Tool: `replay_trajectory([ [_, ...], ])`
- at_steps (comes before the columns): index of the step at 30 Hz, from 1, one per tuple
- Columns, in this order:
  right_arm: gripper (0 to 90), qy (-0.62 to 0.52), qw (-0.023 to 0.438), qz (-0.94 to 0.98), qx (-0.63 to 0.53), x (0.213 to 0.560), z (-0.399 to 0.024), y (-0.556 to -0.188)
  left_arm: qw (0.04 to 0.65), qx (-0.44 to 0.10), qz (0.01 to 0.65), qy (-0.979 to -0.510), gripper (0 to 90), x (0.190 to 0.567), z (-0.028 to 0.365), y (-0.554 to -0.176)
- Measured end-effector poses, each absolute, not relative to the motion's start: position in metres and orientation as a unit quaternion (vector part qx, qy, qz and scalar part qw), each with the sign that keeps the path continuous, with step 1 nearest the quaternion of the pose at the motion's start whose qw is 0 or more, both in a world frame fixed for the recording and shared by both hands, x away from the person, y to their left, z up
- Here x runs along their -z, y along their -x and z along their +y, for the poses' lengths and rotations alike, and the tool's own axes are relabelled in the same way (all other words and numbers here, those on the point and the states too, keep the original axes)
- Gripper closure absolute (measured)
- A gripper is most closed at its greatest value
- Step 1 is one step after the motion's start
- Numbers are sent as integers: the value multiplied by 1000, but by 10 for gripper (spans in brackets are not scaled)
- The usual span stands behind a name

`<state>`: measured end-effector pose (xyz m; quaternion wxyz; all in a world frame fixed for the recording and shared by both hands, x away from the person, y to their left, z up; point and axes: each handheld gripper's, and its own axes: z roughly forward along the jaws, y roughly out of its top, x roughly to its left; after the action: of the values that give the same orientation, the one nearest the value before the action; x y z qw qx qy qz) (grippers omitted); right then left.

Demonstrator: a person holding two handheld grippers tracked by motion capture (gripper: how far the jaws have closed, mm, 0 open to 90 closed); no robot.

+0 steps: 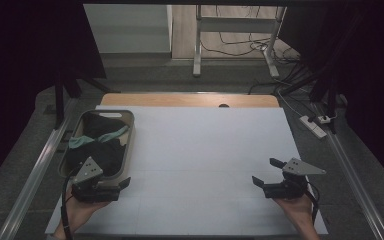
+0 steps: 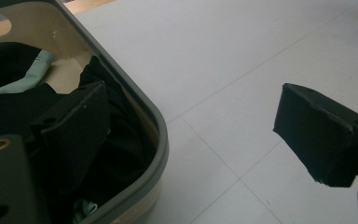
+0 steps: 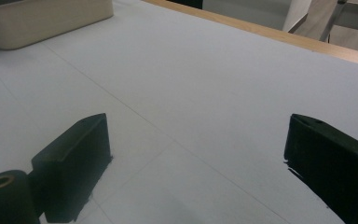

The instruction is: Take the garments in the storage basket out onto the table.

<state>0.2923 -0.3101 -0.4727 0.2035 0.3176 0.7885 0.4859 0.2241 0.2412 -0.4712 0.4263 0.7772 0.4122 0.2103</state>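
The basket [image 1: 128,131] stands at the left side of the white counter [image 1: 205,150], near the front edge. It is a beige tub with a grey rim and rounded corners. Inside it lies dark clothing [image 1: 100,150], black or nearly black, and a pale green strip of cloth [image 1: 97,136] runs across the pile. In the left gripper view the green strip [image 2: 35,70] lies toward the far end of the basket [image 2: 161,144], and the dark clothing [image 2: 121,154] reaches up to the rim at the near corner. The picture is dim there, so I cannot say whether it is one garment or several.

The left tool [image 1: 114,187] is held by the left hand [image 1: 77,212] just at the near end of the basket. Its jaws stand wide apart and nothing is between them. In its own view one jaw is over the clothing inside the basket, the other is over the bare counter [image 2: 261,70] — the rim of the basket passes between the two.

The right tool [image 1: 266,171] is well apart from the basket, at the right side of the counter, held by the right hand [image 1: 295,210]. Its jaws are also wide and empty — in its own view they are over the plain white counter [image 3: 205,93], and the basket [image 3: 46,18] is far off at the upper left.
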Motion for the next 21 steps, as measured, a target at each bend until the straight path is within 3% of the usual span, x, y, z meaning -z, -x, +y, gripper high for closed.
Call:
replay_trajectory([
  [21,64,-307,190,802,-475,479,-304,-295,428,-209,417,-774,116,468,243,-226],
])
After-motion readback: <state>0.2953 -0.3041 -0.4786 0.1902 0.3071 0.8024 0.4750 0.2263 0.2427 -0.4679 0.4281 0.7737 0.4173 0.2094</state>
